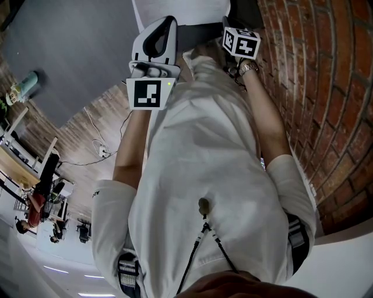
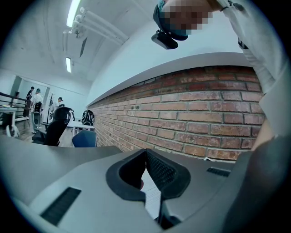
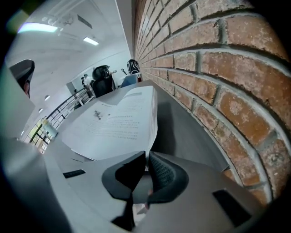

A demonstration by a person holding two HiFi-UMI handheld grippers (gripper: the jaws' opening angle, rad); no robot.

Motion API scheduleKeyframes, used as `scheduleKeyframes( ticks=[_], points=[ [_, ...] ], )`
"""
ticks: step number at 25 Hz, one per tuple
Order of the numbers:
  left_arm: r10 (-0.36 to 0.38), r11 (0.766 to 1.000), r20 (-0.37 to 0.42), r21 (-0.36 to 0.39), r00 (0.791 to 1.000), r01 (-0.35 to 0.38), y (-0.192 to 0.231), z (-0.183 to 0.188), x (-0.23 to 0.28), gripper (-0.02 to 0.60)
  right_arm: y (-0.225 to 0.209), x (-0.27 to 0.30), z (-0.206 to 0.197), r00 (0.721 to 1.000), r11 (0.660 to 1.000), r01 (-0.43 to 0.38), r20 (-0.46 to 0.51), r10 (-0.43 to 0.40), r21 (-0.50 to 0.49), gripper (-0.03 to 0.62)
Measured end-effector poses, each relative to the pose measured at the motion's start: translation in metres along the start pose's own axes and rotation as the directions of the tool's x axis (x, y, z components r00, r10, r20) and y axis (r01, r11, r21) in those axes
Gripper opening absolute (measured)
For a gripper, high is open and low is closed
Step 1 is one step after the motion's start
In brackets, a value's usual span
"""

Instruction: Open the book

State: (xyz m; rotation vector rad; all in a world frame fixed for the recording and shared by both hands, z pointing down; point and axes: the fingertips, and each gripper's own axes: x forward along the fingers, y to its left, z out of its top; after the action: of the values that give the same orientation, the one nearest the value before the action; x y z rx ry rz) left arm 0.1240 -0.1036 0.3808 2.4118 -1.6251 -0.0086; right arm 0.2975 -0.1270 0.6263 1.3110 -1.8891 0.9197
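The book (image 3: 116, 120) lies open on the grey table (image 3: 188, 123) next to the brick wall, its printed pages arching up. The edge of the top pages runs down into my right gripper (image 3: 148, 157), which is shut on them. In the left gripper view my left gripper (image 2: 145, 152) points level at the wall, jaws closed with a white printed sheet (image 2: 152, 200) pinched between them. In the head view both grippers are at the top, the left gripper (image 1: 156, 43) and the right one's marker cube (image 1: 240, 42), with the white book (image 1: 180, 10) beyond them. The person's white shirt hides most else.
A brick wall (image 3: 218, 68) runs close along the table's right side. Farther off stand office chairs (image 2: 57, 127), a blue chair (image 2: 85, 139), desks and some people (image 2: 34, 98). Cables (image 1: 99, 148) lie on the wooden floor at the left.
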Motion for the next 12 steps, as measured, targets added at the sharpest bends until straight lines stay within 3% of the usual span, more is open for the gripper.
scheduleKeyframes(
  ticks=[12],
  points=[
    [0.010, 1.000, -0.004, 0.014, 1.000, -0.010, -0.002, 0.001, -0.001, 0.023, -0.030, 0.011, -0.005, 0.998, 0.999, 0.048, -0.028, -0.049, -0.010, 0.043]
  ],
)
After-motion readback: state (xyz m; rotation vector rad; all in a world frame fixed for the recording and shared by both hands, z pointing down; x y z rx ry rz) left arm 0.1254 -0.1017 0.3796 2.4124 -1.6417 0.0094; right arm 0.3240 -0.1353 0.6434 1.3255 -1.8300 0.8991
